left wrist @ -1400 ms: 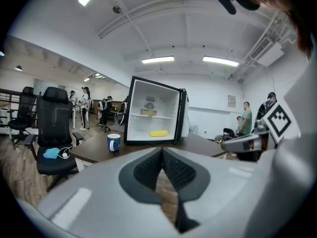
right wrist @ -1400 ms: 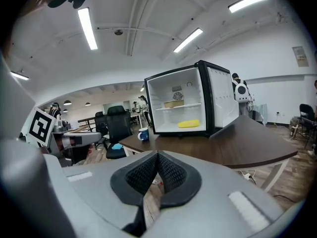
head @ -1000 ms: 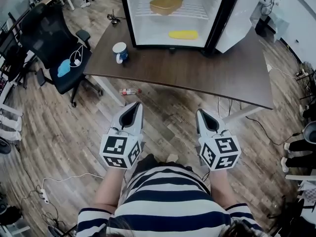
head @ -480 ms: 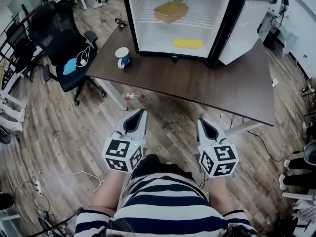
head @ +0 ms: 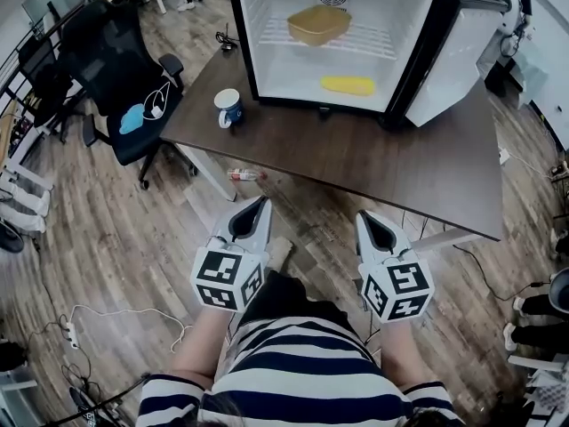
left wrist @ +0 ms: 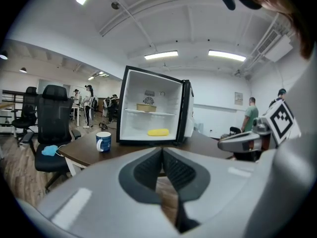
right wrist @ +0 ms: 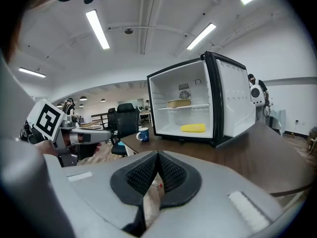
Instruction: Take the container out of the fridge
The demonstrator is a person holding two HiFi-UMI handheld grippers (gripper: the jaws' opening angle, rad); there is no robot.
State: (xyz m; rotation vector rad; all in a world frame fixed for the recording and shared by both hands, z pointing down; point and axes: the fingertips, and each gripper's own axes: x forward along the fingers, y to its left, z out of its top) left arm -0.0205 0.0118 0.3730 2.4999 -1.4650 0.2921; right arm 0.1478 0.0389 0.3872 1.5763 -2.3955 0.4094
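A small fridge (head: 258, 25) stands open on the dark wooden table (head: 391, 163), its door (head: 453, 60) swung right. A tan container (head: 318, 23) rests on its wire shelf, also seen as the container (left wrist: 146, 107) and the container (right wrist: 178, 103) in the gripper views. A yellow object (head: 348, 84) lies on the fridge floor. My left gripper (head: 263, 202) and right gripper (head: 362, 215) hang side by side over the floor in front of the table, well short of the fridge. Both are shut and hold nothing.
A blue-and-white mug (head: 228, 108) stands on the table's left part. A black office chair (head: 124, 87) with a blue mask sits left of the table. A plastic bottle (head: 240, 174) lies on the floor under the table edge. Cables (head: 98, 314) trail at lower left.
The view has moved closer to the table, so the fridge and table sit a little lower in frame. Both grippers stay shut, side by side.
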